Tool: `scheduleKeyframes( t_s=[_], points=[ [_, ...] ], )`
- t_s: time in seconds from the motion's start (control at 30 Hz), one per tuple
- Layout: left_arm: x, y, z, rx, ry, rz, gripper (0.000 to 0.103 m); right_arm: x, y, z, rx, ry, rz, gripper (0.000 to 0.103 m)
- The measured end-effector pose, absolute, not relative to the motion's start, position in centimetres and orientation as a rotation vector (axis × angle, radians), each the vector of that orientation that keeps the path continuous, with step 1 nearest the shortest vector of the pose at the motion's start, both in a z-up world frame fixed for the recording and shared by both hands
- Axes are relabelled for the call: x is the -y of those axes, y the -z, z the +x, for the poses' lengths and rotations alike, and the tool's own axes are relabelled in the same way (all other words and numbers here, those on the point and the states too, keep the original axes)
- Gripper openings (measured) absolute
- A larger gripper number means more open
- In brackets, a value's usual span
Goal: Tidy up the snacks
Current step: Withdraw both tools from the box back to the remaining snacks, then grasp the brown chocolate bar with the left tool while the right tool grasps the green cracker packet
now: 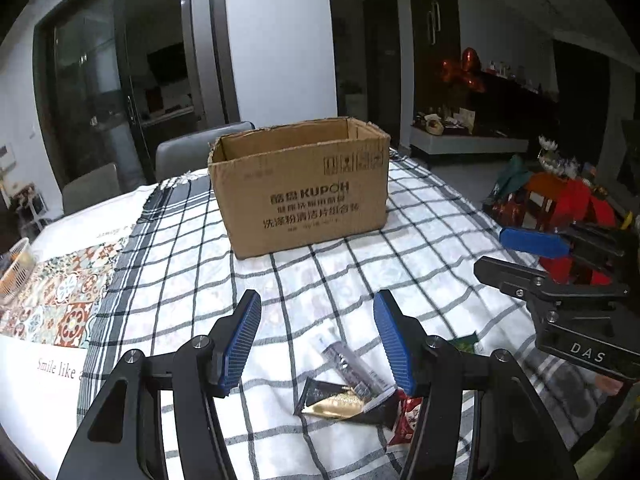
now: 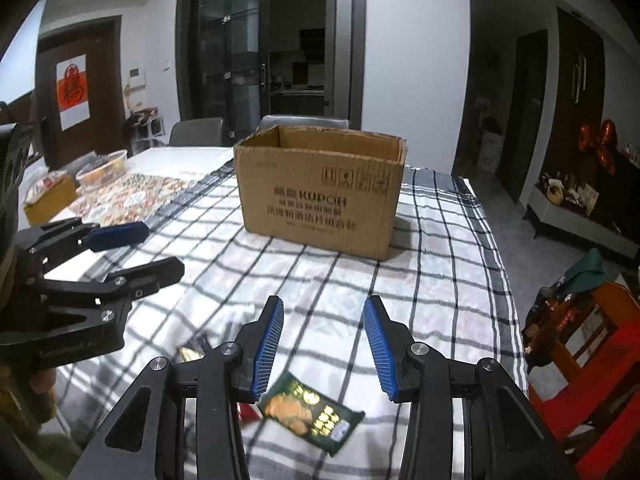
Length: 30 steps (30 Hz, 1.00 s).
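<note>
Both grippers, left (image 1: 318,336) and right (image 2: 324,340), hover spread wide above snack packets (image 1: 344,388), partly hidden; cardboard box (image 2: 320,196) interior unseen.

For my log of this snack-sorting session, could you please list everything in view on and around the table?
cardboard box: one, brown, open-topped, far middle of the checked cloth.
green snack packet: one, flat on the cloth below the right gripper.
black-and-gold packet: one, near edge, below the left gripper.
silver stick packet: one, partly on the black-and-gold one.
red packet: one, partly hidden by a finger.
bowl: one, far left.
red chair: one, right of the table.
left gripper: open, empty.
right gripper: open, empty.
</note>
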State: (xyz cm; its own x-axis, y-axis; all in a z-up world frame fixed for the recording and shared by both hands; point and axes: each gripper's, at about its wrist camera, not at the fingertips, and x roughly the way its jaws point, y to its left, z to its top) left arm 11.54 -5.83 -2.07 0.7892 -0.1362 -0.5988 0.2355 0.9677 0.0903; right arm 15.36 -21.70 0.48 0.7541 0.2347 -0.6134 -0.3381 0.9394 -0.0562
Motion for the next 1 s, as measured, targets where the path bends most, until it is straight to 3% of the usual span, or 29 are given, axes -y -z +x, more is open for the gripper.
scheduleKeyframes(
  t_s=[0.2, 0.3, 1.0],
  points=[
    [6.4, 4.0, 10.4, -0.621, 0.178, 0.174, 0.058, 22.4, 1.9, 14.9, -0.689, -0.351, -0.195, 0.043],
    [6.8, 4.7, 9.8, -0.606, 0.166, 0.185, 0.058, 22.5, 2.9, 14.4, -0.695, -0.373, -0.211, 0.057],
    [8.4, 10.1, 12.3, -0.769, 0.18, 0.108, 0.058, 21.5, 8.4, 14.6, -0.787, -0.616, -0.449, 0.057]
  ],
)
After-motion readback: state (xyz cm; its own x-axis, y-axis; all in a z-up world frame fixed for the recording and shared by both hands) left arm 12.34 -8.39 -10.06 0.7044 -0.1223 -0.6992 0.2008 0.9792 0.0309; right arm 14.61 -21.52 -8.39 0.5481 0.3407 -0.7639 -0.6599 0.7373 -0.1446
